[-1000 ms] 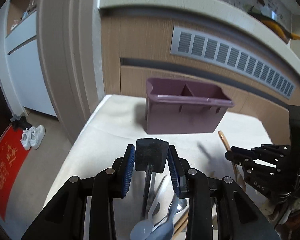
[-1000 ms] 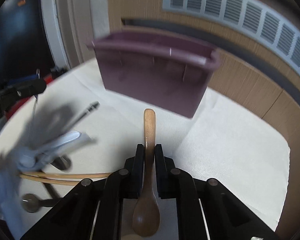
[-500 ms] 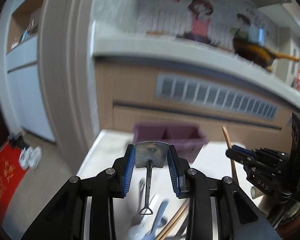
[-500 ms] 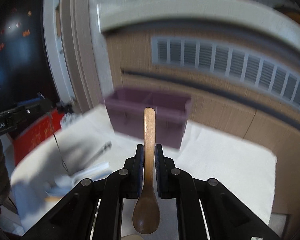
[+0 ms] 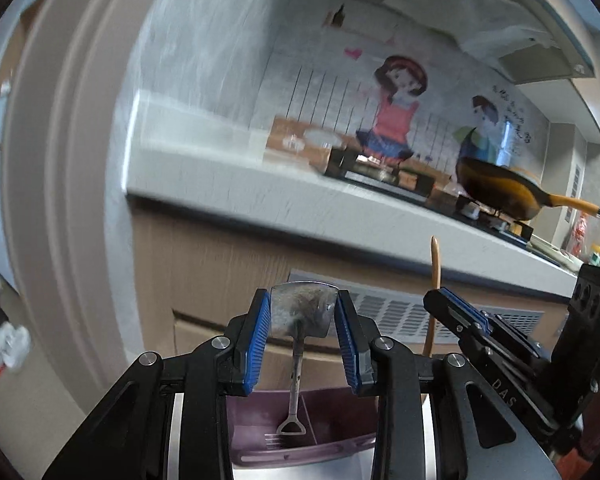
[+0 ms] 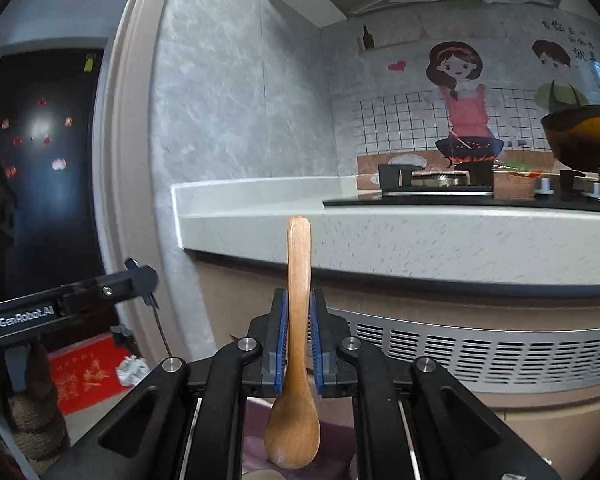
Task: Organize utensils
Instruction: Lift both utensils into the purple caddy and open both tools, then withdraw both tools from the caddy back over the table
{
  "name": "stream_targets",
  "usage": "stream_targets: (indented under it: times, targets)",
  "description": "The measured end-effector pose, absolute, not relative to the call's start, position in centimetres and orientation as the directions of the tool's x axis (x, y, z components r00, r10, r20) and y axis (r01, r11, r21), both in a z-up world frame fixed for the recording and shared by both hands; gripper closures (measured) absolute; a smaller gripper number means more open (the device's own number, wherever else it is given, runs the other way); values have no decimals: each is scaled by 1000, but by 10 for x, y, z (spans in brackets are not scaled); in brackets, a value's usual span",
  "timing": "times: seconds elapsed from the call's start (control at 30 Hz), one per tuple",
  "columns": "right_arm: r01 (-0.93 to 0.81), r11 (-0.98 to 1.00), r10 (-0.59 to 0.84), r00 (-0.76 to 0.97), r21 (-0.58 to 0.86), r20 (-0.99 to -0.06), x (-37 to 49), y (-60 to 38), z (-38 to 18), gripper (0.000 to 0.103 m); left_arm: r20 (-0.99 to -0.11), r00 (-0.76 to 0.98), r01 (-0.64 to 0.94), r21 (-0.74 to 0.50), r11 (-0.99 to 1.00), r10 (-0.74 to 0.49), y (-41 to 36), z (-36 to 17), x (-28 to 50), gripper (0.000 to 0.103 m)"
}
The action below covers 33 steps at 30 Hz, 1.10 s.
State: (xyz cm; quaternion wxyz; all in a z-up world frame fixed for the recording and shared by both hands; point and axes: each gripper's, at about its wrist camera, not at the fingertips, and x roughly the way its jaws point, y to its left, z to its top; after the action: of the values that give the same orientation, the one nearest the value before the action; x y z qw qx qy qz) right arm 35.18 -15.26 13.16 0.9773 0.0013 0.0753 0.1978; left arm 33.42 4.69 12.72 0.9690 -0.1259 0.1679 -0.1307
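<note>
My left gripper is shut on the blade of a small metal spatula; its handle hangs down over the left compartment of the purple utensil holder below. My right gripper is shut on a wooden spoon, handle pointing up and bowl hanging down. A strip of the purple holder shows under it. The right gripper with the spoon handle shows at the right of the left wrist view. The left gripper's body shows at the left of the right wrist view.
A grey kitchen counter with a stove and a brown pan stands ahead, with a vent grille below. A red mat and white shoes lie on the floor at the left.
Both grippers have lifted and tilted up with their utensils. The table and loose utensils have dropped out of view. The purple holder now sits right under the fingers.
</note>
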Motion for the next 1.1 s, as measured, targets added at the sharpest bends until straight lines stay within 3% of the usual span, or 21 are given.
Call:
stream_targets:
  times: [0.33,0.47,0.53,0.7,0.93,1.1]
  targets:
    - [-332,943,314,912,-24,-262,397,-145,62,93,-427,841,189,-346,919,-334,42,59,393,69]
    - [-401,915,377,816,40,-438,405,-154,44,88,-485,779,236,-362,902,-398,35,44,396,60]
    - [-393,918,374,812,55,-449,396,-164,45,83,-494,790,217,-329,919,-363,34,46,384,50]
    - [-399,916,377,812,47,-445,352,-184,52,78,-498,809,176,-301,937,-312,45,55,344,49]
    - [-637,771,502,603,4,-620,282,-156,17,78,-564,815,22,-200,980,-133,76,29,270,45]
    - [-758,652,520,474,-28,-710,226,-123,-22,78,-648,754,-21,-191,981,-110,92,-6,226,45]
